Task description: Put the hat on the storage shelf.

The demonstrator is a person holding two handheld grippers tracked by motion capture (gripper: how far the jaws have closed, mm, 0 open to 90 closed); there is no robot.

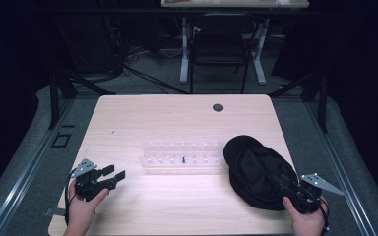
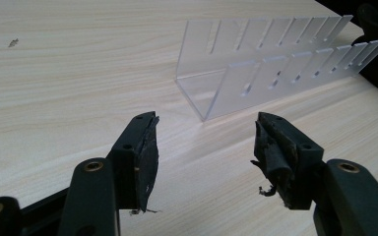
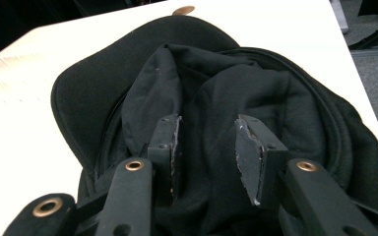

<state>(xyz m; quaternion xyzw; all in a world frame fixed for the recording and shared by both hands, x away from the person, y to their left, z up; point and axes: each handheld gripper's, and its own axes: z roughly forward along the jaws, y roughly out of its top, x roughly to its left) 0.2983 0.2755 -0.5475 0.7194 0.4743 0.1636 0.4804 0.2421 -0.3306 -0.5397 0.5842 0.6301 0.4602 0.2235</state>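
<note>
Right gripper (image 3: 206,147): you hold it released over the black cap (image 1: 258,169), seemingly lining up a grasp.
Left gripper (image 2: 204,147): released, empty, parked near the clear rack (image 2: 275,64).

Bright tabletop (image 1: 177,128) (surroundings dark), soft focus

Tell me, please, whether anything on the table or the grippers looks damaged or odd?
The left gripper's pads look frayed, with torn edges and loose threads. The black cap lies crumpled, lining up.
</note>
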